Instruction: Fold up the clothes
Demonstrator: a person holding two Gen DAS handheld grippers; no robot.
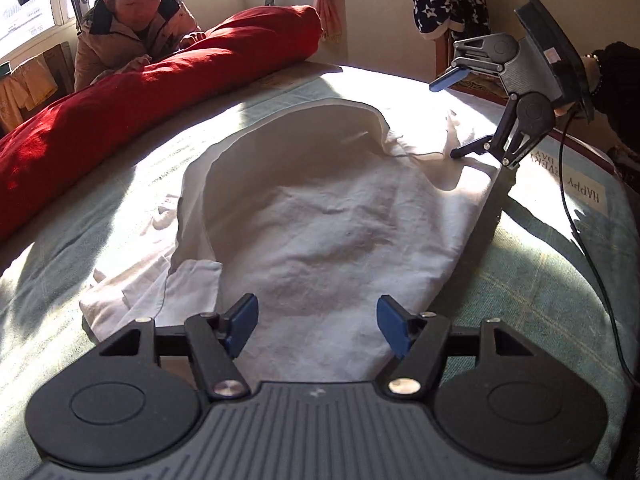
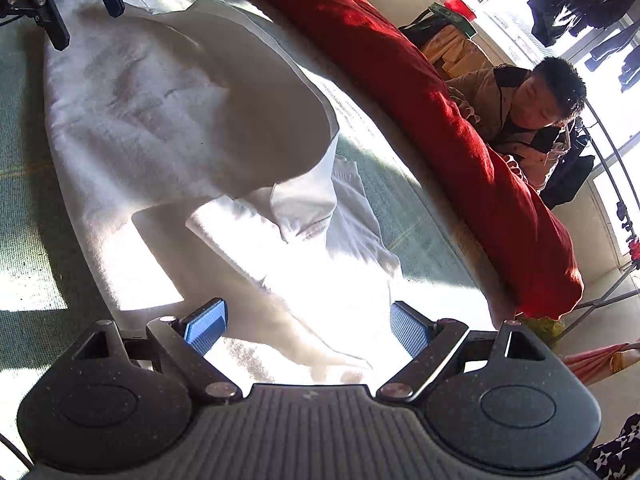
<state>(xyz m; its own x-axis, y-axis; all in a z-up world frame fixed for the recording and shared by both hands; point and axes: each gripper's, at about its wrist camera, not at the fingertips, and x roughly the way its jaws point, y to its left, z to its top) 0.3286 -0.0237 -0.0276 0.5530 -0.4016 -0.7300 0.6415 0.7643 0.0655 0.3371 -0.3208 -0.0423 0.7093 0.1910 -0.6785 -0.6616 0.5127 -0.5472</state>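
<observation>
— Where is the garment?

— The white shirt lies spread on my pale green bed cover in hard sunlight, one long side folded over toward the middle, a sleeve lying crumpled at its near left edge.

— And your claws?

— My left claw hovers over the shirt's near end, jaws wide apart, gripping nothing. My right claw is at the far right corner, also spread open; its lower finger touches or nearly touches the cloth there, and I cannot tell which.

— What is beyond the bed cover?

— A red quilt is rolled along the far side, with a person in a beige jacket leaning behind it.
</observation>
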